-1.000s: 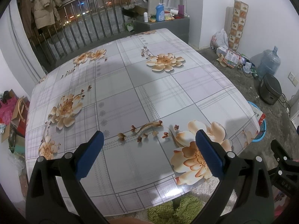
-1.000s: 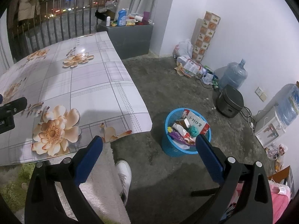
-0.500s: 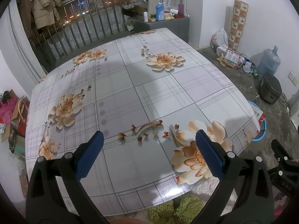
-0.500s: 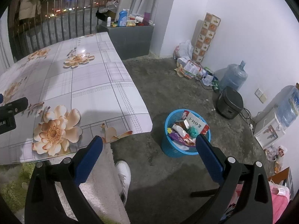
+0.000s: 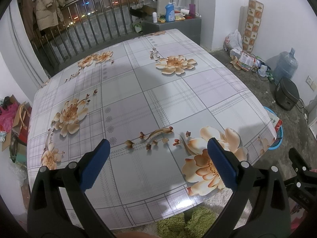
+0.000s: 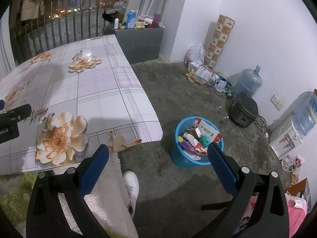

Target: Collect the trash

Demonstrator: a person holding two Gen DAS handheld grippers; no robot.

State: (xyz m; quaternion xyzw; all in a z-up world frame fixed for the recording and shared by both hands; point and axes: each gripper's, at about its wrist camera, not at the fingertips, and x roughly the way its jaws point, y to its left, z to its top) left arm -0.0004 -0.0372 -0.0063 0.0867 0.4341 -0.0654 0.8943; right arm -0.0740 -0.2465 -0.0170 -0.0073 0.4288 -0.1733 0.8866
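Both grippers, left gripper (image 5: 158, 164) and right gripper (image 6: 158, 164), gape wide and empty. Bench (image 5: 138, 91) bare; blue basket (image 6: 185, 161) heaped. Risk: wrappers (image 6: 195, 143) spilling if nudged.

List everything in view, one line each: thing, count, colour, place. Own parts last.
table: one, flowered grey-white check cloth, centre.
basket: one, blue, full of wrappers, on the floor right of the table.
water jug: one, blue, by the right wall.
cooker: one, dark, on the floor near the jug.
detergent bottle: one, blue, on the grey cabinet.
coat: one, beige, hanging at the railing.
shoe: one, white, on the rug.
left gripper: blue jaws open, empty, over the table.
right gripper: blue jaws open, empty, over the floor.
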